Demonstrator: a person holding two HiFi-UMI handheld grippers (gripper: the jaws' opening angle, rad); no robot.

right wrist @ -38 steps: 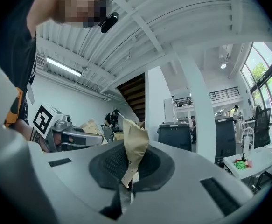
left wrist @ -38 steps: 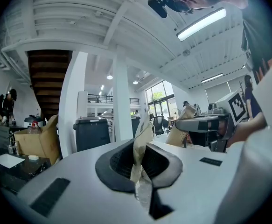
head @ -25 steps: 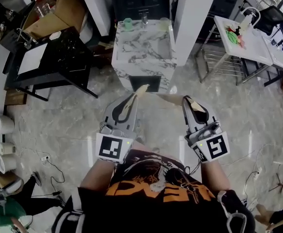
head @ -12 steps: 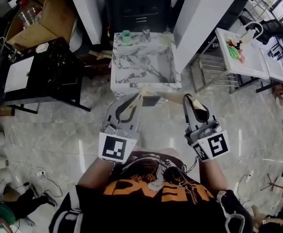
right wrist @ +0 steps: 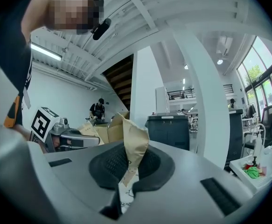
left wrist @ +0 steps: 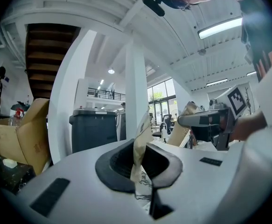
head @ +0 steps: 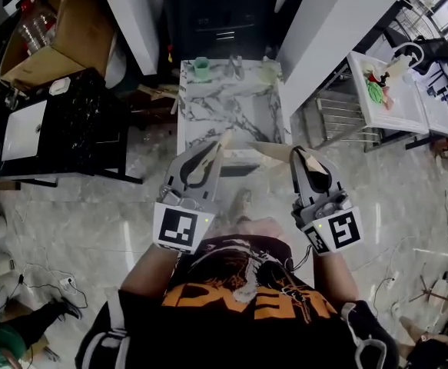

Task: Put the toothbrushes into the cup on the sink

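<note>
My left gripper [head: 222, 140] is shut on a brown paper-wrapped toothbrush [head: 210, 160]. In the left gripper view the packet [left wrist: 141, 141] stands pinched upright between the jaws. My right gripper [head: 296, 157] is shut on a second paper-wrapped toothbrush [head: 273, 153], whose crumpled end [right wrist: 134, 143] sticks up from the jaws in the right gripper view. Both grippers are at chest height, just short of the marble sink [head: 227, 110]. A green cup [head: 201, 68] stands at the sink's back left, next to the faucet [head: 236, 66]. A pale cup [head: 268, 70] stands at the back right.
A black table [head: 70, 125] and an open cardboard box [head: 51, 33] are to the left of the sink. A metal rack [head: 339, 114] and a white table [head: 396, 91] with small items are to its right. White columns flank the sink. Cables lie on the floor at lower left.
The person has stepped forward, so the sink now lies closer below the gripper tips. Both grippers keep the same pose and the same hold on their packets.
</note>
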